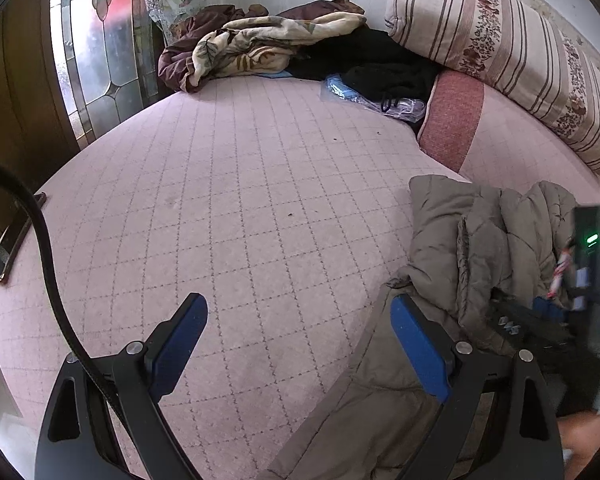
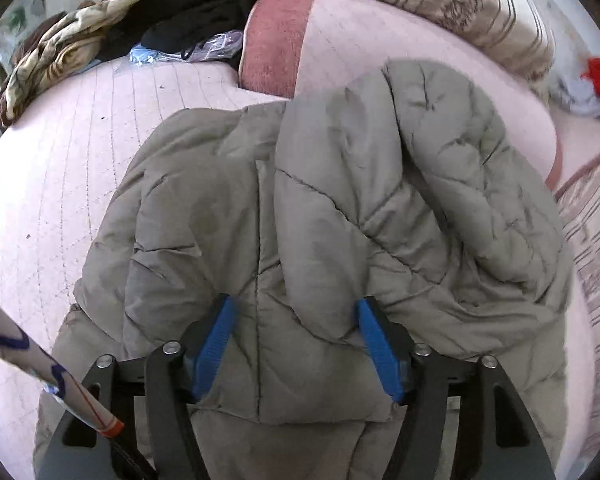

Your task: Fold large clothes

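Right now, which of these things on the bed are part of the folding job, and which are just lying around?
Part of the job:
- jacket, bunched on the bed
- right claw, open around a fold of the jacket
- left claw, open, beside it

Just lying about:
- blanket
- black clothes
- plastic bag
- striped bolster
- belt

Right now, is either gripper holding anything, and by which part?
The left gripper holds nothing, jaws open. The right gripper straddles a thick fold of the grey padded jacket; whether it clamps is unclear.
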`<state>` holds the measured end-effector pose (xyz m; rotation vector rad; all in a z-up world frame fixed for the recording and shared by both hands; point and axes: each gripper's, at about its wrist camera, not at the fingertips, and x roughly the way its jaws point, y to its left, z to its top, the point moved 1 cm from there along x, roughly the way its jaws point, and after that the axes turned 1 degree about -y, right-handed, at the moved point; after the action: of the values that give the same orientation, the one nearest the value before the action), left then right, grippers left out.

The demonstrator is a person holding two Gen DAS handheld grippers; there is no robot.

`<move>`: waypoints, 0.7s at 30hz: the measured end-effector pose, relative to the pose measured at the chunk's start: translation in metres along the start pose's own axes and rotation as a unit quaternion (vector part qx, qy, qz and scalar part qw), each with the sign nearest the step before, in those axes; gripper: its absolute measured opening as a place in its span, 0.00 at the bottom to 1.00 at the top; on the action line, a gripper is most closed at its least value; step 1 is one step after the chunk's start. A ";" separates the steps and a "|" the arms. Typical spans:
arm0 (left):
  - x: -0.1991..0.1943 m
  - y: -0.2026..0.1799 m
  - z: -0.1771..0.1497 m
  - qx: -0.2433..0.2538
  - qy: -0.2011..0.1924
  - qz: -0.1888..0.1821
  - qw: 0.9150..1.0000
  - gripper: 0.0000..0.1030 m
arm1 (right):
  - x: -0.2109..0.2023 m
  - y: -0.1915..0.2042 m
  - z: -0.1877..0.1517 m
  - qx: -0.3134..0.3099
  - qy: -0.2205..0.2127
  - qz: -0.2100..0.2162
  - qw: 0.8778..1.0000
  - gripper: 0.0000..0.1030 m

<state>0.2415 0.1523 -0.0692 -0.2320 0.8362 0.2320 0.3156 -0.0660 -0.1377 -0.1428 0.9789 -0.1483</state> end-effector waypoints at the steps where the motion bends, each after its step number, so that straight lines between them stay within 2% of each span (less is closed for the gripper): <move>1: 0.000 -0.001 0.000 0.001 0.000 0.000 1.000 0.90 | -0.006 -0.002 0.002 0.001 -0.003 0.006 1.000 0.65; 4: 0.000 -0.003 -0.001 0.005 0.001 -0.003 1.000 0.90 | -0.044 -0.021 0.009 0.024 -0.046 0.034 0.998 0.64; 7: -0.001 -0.005 -0.002 0.007 0.000 -0.005 1.000 0.90 | -0.066 -0.056 0.007 0.052 -0.080 0.014 0.995 0.65; 10: -0.002 -0.009 -0.004 0.015 -0.001 -0.004 1.000 0.90 | -0.050 -0.091 0.000 0.087 -0.056 -0.025 0.994 0.65; 12: -0.002 -0.012 -0.005 0.019 -0.003 -0.004 1.000 0.90 | -0.023 -0.113 -0.012 0.114 -0.015 -0.043 0.992 0.65; 14: -0.003 -0.014 -0.006 0.025 -0.006 -0.002 1.000 0.90 | 0.010 -0.126 -0.022 0.136 0.042 -0.017 0.990 0.66; 16: -0.004 -0.016 -0.007 0.028 -0.009 -0.001 1.000 0.90 | 0.012 -0.131 -0.026 0.146 0.036 -0.009 0.989 0.66; 21: -0.008 -0.021 -0.013 0.040 -0.022 0.000 0.999 0.90 | -0.028 -0.126 -0.027 0.121 -0.009 -0.026 0.992 0.67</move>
<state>0.2336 0.1272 -0.0691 -0.1508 0.8003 0.2028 0.2701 -0.1860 -0.1060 0.0531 0.9317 -0.3124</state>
